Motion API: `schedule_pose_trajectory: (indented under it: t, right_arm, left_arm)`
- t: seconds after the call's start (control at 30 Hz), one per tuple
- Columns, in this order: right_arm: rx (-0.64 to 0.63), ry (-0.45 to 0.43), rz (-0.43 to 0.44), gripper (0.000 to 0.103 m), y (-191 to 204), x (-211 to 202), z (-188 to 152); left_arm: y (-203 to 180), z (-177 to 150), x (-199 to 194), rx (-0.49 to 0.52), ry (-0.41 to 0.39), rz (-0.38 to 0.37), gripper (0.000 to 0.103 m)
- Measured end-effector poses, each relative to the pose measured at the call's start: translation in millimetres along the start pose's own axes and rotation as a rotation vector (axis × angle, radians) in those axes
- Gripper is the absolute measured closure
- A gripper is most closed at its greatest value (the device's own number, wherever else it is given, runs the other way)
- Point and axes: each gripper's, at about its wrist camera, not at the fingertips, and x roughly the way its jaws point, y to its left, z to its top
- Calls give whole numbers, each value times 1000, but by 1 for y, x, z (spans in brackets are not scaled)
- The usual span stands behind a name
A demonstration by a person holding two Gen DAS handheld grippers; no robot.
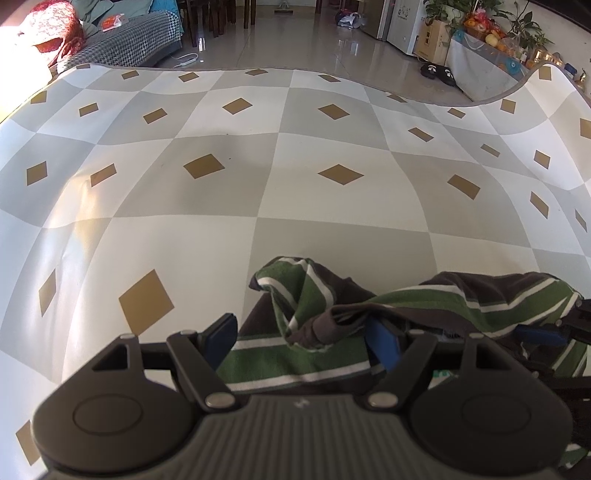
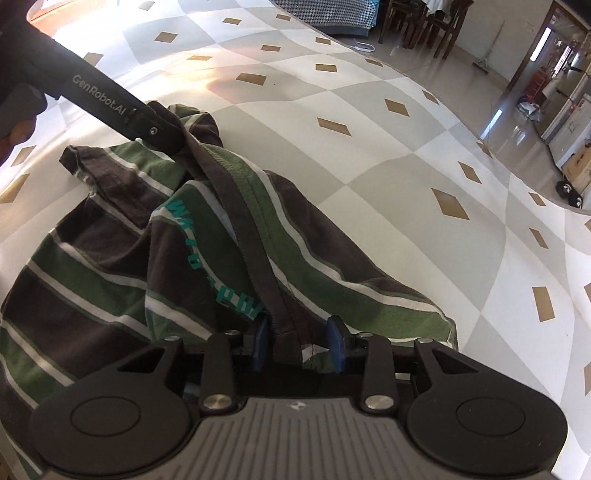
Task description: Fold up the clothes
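A green, brown and white striped shirt [image 2: 110,251] lies bunched on the checkered table cover [image 2: 406,147]. In the left wrist view the shirt [image 1: 303,354] lies between and under the blue fingers [image 1: 221,338] of my left gripper [image 1: 301,341], which stand wide apart; a bunched fold touches the right finger. My left gripper also shows in the right wrist view [image 2: 177,147] at the shirt's far edge. My right gripper [image 2: 299,343] has its jaws partly closed around the brown collar band [image 2: 255,240], with a gap beside the fabric.
The table cover [image 1: 258,166] with gold diamonds stretches ahead. Beyond its far edge are a tiled floor [image 1: 295,37], a sofa [image 1: 129,33], dining chairs [image 2: 424,22], a fridge [image 1: 402,22] and slippers [image 1: 439,72].
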Motion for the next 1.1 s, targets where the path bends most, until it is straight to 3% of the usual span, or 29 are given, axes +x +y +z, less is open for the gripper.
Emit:
schedule_pose_trajectory:
  t: [0.07,0.2,0.3,0.47,0.6,0.83,0.97,1.1]
  right_arm:
    - [27,-34,-28,95,-4,-5,5]
    - [160,-142,-110,97,-21,-14,18]
    - [261,-224,-172,95,-34,-22,28]
    - [430,-360,-276,68,-56,-34,45]
    - [447,-343,-264,67,-60,-37,49]
    - [397,-277,-208,66,-66,-43,35]
    - [297,-198,-135,65,-65,-40,19]
    - [115,-128,-103,64,-51,-35,5]
  left_arm:
    - [1,2,-1,-13,-8,-13,28]
    - [2,6,-3,-28,-45,-34,27]
    - [3,11,-9,-66,-84,-45,17]
    - [-3,17,-22,-42,-159,-40,10]
    - [-10,19,-24,-9,-178,-6,10]
    - [-3,15,-15,-46,-111,-17,10]
    - [-2,11,-11,-47,-72,-26,10]
    - [-4,6,-7,-31,-47,-20,10]
